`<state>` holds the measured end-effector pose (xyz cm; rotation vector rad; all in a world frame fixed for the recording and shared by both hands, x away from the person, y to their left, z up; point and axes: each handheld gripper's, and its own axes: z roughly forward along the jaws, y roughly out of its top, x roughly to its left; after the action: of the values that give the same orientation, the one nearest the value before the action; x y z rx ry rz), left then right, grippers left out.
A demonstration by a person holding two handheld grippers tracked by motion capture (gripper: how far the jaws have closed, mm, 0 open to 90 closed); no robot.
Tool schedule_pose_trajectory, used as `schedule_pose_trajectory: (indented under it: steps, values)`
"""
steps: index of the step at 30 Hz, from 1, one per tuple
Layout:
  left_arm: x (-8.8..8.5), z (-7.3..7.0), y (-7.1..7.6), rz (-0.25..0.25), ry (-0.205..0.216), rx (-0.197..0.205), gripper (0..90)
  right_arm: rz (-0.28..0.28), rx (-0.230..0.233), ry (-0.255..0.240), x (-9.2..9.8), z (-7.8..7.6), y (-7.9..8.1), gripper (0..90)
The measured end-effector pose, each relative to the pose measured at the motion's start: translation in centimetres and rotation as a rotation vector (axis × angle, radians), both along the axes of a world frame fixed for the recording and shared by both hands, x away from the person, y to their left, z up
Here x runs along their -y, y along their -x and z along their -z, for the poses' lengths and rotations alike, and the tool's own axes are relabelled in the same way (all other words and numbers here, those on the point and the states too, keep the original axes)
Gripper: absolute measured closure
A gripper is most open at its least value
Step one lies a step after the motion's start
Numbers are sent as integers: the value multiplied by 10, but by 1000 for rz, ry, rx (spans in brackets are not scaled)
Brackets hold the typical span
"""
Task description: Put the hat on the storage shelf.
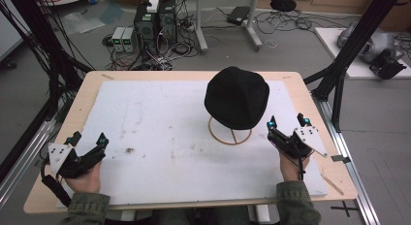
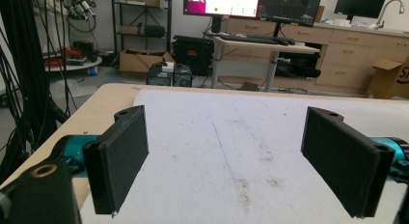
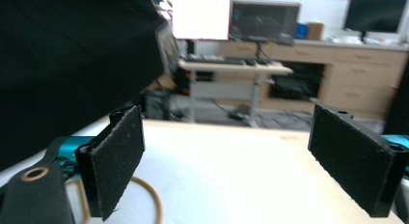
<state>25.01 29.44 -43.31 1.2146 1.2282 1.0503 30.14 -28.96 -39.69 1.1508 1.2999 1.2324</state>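
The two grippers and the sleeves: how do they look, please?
Each gripper, left and right, is black, with flat rectangular pads, teal parts behind the jaws and a grey three-cornered plate on top. The sleeves are olive green.

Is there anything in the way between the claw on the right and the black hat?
Nothing visible is. The right claw sits open just right of the black fabric hat on its round wooden ring stand, with bare white foam mat between them. In the right gripper view the hat looms close.
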Motion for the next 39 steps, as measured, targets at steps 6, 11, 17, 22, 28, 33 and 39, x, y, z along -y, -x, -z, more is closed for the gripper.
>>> schedule_pose_trajectory:
  steps: [6,11,17,22,28,33,39]
  values:
    - [0,0,0,-2,2,-2,170,31,0,17,-3,8,3,119]
    - [-1,0,0,-4,1,-4,170,35,-53,-45,4,15,1,124]
    - [0,0,0,-3,1,-1,170,40,-65,-63,7,16,2,124]
    - [0,0,-1,-6,2,-2,170,38,-72,-56,7,16,1,124]
    - [-1,0,0,-4,0,-4,170,41,-77,-63,8,16,1,124]
    - [-1,0,-1,-5,-1,-3,171,37,-83,-62,7,17,1,124]
    - [-1,0,-1,-6,-2,-3,171,38,-86,-61,7,17,0,124]
